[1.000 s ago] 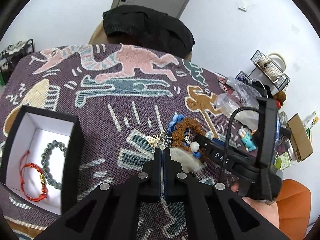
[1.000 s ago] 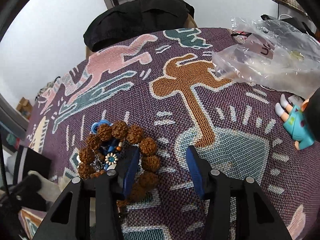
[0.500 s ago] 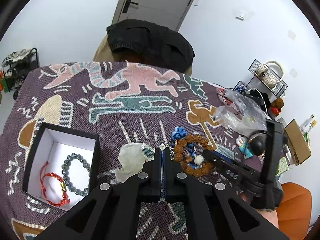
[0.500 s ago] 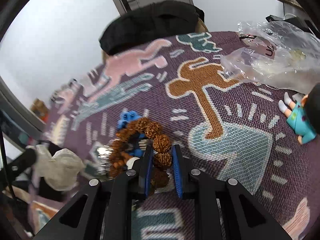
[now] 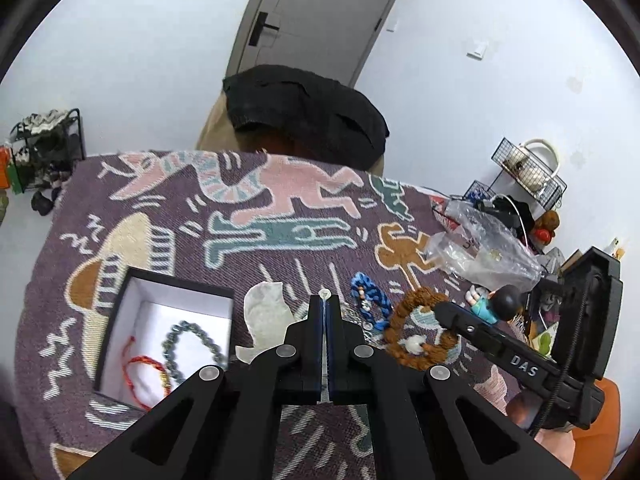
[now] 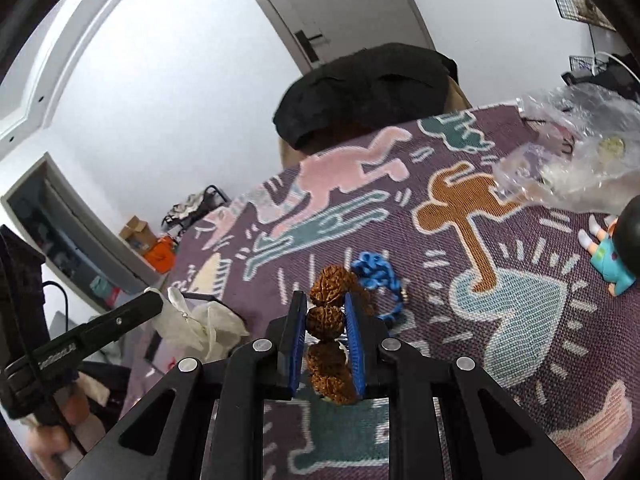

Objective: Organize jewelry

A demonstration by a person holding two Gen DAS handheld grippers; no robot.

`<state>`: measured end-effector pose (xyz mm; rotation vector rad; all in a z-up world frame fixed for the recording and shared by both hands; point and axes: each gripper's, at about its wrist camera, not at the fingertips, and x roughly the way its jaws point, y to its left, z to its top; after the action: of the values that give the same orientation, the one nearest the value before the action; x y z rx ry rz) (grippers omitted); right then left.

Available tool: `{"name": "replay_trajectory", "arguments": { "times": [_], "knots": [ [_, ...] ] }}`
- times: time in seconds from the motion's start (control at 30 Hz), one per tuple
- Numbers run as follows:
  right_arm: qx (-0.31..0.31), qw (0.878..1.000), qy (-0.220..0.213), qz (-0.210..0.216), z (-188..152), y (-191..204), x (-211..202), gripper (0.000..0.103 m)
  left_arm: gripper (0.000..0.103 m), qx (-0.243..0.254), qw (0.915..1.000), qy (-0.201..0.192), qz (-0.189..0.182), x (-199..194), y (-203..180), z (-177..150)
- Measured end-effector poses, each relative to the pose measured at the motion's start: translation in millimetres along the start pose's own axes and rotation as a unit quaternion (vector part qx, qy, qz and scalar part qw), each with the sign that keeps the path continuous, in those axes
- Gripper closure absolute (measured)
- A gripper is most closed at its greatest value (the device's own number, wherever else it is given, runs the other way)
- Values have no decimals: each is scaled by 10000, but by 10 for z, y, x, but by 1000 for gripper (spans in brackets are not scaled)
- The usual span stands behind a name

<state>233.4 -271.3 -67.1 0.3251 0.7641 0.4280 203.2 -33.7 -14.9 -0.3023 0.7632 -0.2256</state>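
While the brown seed-bead bracelet is clamped in the right tool above the tabletop, the black jewelry box lies leftward, nearer the left tool, pinched on a thin chain.

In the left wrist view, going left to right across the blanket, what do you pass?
Black box → white pouch → blue bracelet → brown bead bracelet → doll.
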Motion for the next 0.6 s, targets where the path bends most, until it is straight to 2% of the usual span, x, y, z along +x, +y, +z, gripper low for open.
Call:
{"name": "replay_trajectory", "arguments": {
  "times": [0.27, 0.43, 0.6],
  "knots": [
    [-44, 9987, -118, 498, 45, 156, -169, 83, 102, -96, 9996, -227, 137, -289, 261, 71],
    [-132, 9939, -102, 1092, 80, 280, -246, 83, 102, -190, 9990, -330, 229, -420, 444, 82],
    [-304, 9887, -78, 1466, 82, 450, -280, 83, 102, -321, 9983, -354, 340, -477, 634, 60]
  ]
}}
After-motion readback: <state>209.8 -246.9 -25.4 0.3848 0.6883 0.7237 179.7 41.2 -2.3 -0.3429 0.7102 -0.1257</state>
